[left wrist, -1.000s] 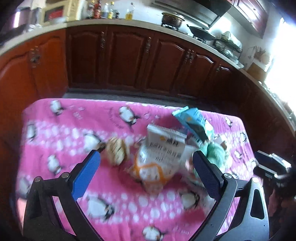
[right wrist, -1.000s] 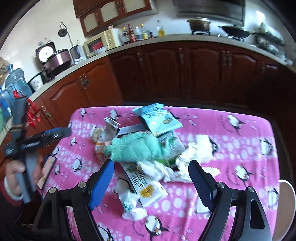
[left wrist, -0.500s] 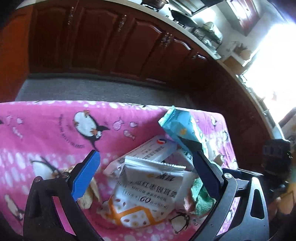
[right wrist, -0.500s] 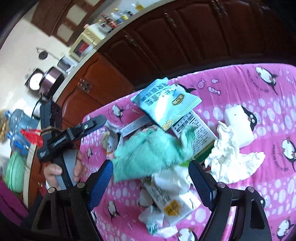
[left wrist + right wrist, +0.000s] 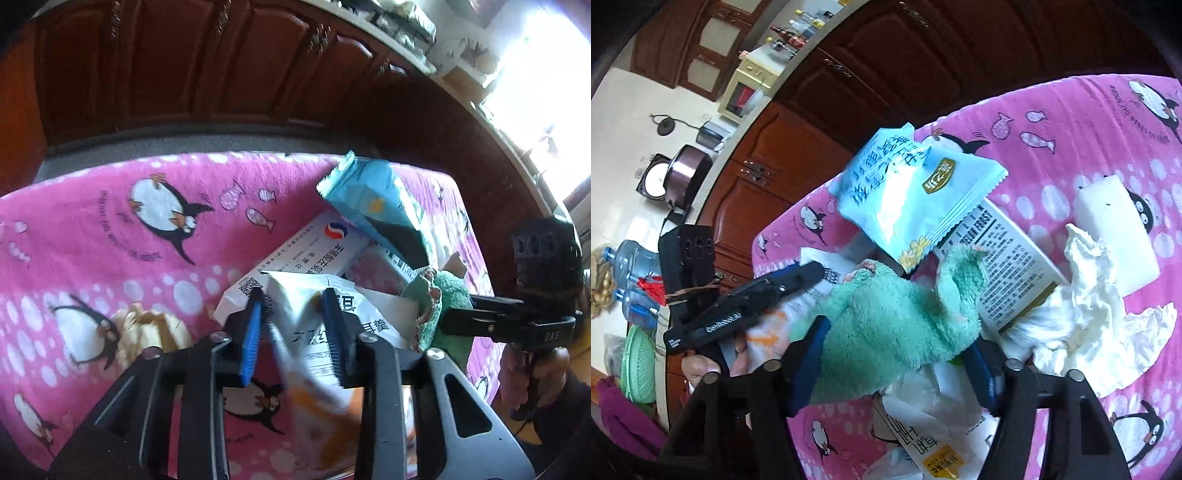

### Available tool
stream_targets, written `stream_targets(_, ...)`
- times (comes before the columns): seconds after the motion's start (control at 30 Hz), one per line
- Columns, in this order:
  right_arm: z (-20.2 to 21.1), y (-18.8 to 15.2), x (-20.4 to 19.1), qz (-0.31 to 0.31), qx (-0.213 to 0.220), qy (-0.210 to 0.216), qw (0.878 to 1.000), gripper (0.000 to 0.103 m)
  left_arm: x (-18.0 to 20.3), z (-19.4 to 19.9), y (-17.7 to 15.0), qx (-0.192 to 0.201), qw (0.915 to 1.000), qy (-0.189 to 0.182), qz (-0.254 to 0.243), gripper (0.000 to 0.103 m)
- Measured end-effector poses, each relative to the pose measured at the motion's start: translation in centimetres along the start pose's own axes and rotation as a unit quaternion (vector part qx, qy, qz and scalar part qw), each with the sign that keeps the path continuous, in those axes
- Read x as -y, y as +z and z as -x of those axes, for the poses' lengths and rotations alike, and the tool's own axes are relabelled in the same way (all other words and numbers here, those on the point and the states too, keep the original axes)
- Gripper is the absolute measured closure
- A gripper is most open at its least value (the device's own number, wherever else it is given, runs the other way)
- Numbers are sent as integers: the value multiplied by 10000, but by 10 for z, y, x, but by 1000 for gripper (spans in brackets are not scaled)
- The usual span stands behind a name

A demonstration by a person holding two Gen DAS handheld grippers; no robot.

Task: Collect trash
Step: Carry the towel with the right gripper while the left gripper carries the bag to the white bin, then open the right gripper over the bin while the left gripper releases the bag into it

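A pile of trash lies on the pink penguin cloth [image 5: 110,236]. My left gripper [image 5: 293,325] is shut on a white and orange snack packet [image 5: 306,354], its blue pads pinching the packet's upper part. My right gripper [image 5: 894,354] is closed around a green fluffy cloth [image 5: 894,314], its fingers pressing both sides. A light blue snack bag [image 5: 912,192] lies on a printed carton [image 5: 1001,262], also seen in the left wrist view [image 5: 373,206]. Crumpled white tissue [image 5: 1082,314] lies right of the cloth.
A white box [image 5: 306,254] lies under the packet. A crumpled brown wrapper [image 5: 151,328] lies left of my left gripper. A white block [image 5: 1115,229] sits at the right. More white wrappers [image 5: 931,424] lie near the front. Dark wood cabinets [image 5: 184,62] stand behind the table.
Both grippers moved down into the pile and closed, the left onto the white and orange packet, the right onto the green cloth.
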State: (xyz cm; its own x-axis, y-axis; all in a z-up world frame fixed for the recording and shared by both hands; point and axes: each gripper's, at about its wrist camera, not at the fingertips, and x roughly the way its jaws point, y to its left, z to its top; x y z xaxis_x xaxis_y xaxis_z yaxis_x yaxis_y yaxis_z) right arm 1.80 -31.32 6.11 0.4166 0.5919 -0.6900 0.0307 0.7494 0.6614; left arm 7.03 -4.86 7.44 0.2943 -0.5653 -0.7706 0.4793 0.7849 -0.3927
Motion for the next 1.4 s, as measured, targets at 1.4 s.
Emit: stream_targets(1.4,342,-140,302,-1103,1143,-3967,9041,38,436,-178,-4,199,9993,-321,10,68)
